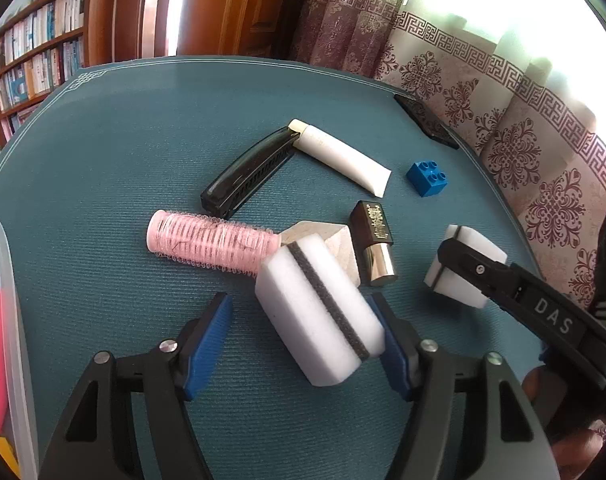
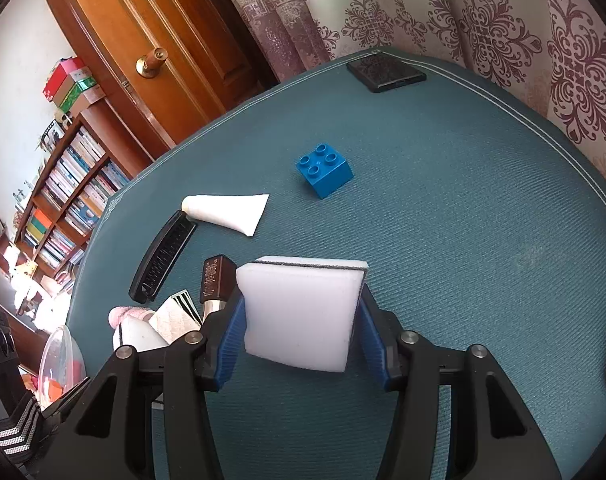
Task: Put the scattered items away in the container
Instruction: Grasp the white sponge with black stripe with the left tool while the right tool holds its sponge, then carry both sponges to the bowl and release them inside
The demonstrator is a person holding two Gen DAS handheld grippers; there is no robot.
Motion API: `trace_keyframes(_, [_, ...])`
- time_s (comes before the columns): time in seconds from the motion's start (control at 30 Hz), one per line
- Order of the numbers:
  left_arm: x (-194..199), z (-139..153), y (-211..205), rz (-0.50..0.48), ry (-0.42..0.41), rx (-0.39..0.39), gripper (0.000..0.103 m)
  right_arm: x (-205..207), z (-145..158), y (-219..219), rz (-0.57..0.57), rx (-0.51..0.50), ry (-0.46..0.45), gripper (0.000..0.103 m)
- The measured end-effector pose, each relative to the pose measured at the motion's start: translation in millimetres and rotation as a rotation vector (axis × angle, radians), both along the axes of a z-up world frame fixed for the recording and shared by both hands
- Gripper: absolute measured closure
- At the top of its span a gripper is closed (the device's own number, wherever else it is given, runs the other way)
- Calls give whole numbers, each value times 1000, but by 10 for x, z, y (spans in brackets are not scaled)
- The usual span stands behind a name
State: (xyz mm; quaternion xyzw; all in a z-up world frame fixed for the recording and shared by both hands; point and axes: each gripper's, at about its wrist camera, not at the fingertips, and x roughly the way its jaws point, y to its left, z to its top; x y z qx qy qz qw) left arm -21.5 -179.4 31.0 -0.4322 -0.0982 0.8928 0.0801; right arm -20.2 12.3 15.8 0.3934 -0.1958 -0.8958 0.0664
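blue-padded fingers (image 1: 207, 344) of the left tongs (image 1: 303, 344) filled the bottom of the left wrist view, spread wide, with a white sponge (image 1: 319, 312) lying slantwise in the gap. its far end leaned against the right pad while the left pad stood clear of it, so the tongs were released, not yet gripping; likely they were lined up to close across its short sides. just ahead of the tongs lay a pink hair roller (image 1: 211, 242), a pale block (image 1: 335, 240) and a dark lipstick (image 1: 373, 242). further ahead were a black comb (image 1: 247, 170) and a white tube (image 1: 339, 152), touching at one end, and a blue brick (image 1: 428, 178) ahead to the right. the clear container (image 1: 7, 320) sat at the far left of the tongs, something red inside. on the right the right tongs (image 1: 463, 268) held a second sponge (image 1: 465, 264).

from the right wrist, the right tongs (image 2: 301, 320) were clenched on the second sponge (image 2: 303, 312), both pads pressed to its side faces, seemingly lifted off the table (image 2: 483, 240), probably for carrying. the blue brick (image 2: 323, 170) lay ahead, a black slab (image 2: 385, 68) near the far edge. the container (image 2: 59, 360) showed low on the left, well apart.
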Motion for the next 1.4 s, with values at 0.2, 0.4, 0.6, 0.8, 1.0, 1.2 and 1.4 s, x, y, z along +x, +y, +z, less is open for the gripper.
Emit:
trace_keyframes(0.2, [76, 36, 54, -46, 19, -7, 52, 11, -3, -23, 7, 17, 5, 47])
trace_keyframes(0.4, [229, 112, -6, -46, 43, -21, 56, 19, -5, -33, 9, 24, 9, 47])
trace_keyframes(0.6, [350, 235, -136, -14, 76, -22, 56, 39, 0, -42, 10, 34, 16, 47])
trace_keyframes(0.8, [458, 322, -313, 30, 101, -22, 56, 65, 8, -65, 17, 43, 20, 48])
trace_keyframes(1.0, [536, 377, -530, 84, 118, -23, 56, 118, 11, -144, 46, 38, 11, 48])
trace_keyframes(1.2, [610, 408, -801, 137, 136, -32, 56, 175, 26, -241, 88, 8, -8, 48])
trace_keyframes(1.4, [655, 442, -1243, 233, 152, -41, 56, 217, 123, -415, 127, 1, 5, 48])
